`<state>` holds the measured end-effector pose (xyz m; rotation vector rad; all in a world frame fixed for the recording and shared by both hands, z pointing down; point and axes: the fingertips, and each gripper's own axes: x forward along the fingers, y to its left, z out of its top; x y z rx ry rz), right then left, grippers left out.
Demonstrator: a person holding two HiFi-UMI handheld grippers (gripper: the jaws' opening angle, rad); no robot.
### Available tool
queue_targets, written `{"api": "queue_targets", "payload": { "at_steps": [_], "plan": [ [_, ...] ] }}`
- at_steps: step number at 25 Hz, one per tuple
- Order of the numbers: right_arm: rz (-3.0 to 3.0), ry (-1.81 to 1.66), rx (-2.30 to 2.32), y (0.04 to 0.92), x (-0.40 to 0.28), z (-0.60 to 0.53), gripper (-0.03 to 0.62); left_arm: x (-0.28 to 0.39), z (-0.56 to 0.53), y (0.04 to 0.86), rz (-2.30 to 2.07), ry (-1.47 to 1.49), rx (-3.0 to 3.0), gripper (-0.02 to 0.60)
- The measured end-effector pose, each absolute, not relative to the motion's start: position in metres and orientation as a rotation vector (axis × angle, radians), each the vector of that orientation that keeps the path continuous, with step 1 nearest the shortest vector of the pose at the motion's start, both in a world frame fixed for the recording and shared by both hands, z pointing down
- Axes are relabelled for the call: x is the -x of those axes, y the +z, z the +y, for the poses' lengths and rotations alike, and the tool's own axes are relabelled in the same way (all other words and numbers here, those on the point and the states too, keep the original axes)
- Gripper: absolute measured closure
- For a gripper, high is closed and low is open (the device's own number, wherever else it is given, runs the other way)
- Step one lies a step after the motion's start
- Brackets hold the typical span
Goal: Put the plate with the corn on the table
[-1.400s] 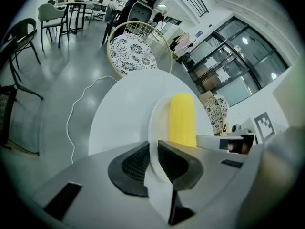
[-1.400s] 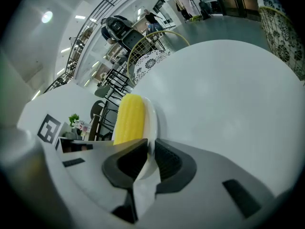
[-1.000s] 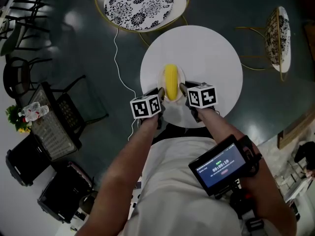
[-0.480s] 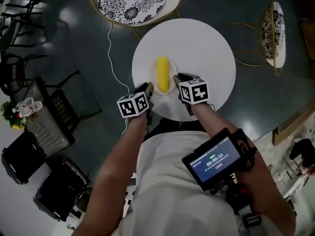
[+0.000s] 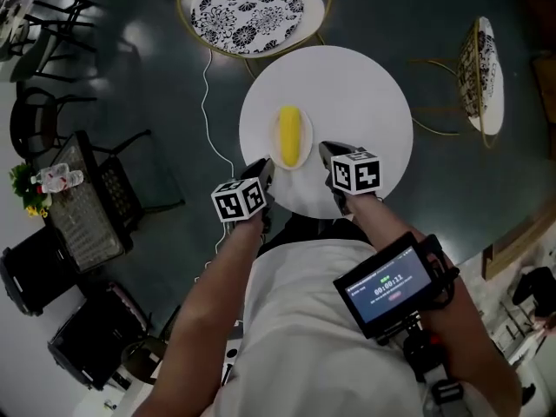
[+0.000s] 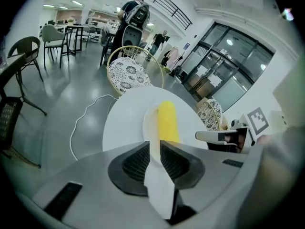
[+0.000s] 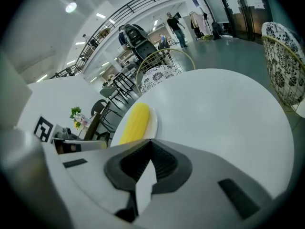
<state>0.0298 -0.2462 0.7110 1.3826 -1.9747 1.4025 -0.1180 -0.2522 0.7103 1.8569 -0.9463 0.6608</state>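
Head view: taken from high over the torso (image 5: 304, 320), aimed steeply down; the whole table (image 5: 365, 94) is covered. Gripper views: set low at the near rim, close in, aimed across the top from left and right. The table and corn plate (image 5: 305, 151) are shared by all three.

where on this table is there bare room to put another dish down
The right half of the round table is bare, from the plate out to the table's edge. So is the far strip beyond the corn. It is crowded only at the near edge, where the left hand-held gripper and the right hand-held gripper flank the plate.
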Motion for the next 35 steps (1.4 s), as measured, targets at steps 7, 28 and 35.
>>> {"api": "queue_targets", "payload": {
  "at_steps": [7, 28, 35],
  "plan": [
    [-2.098, 1.420, -1.325, 0.680, -0.027, -0.216, 0.586, 0.115, -0.218, 0.676, -0.970, 0.578, -1.893, 0.554],
    [-2.370, 1.276, -1.215, 0.578, -0.044, -0.140, 0.586, 0.097, -0.126, 0.583, -1.000, 0.529, -2.184, 0.574],
    [-2.468, 1.227, -1.211, 0.537, -0.057, -0.116, 0.586, 0.090, -0.100, 0.547, -1.023, 0.446, -2.247, 0.574]
  ]
}}
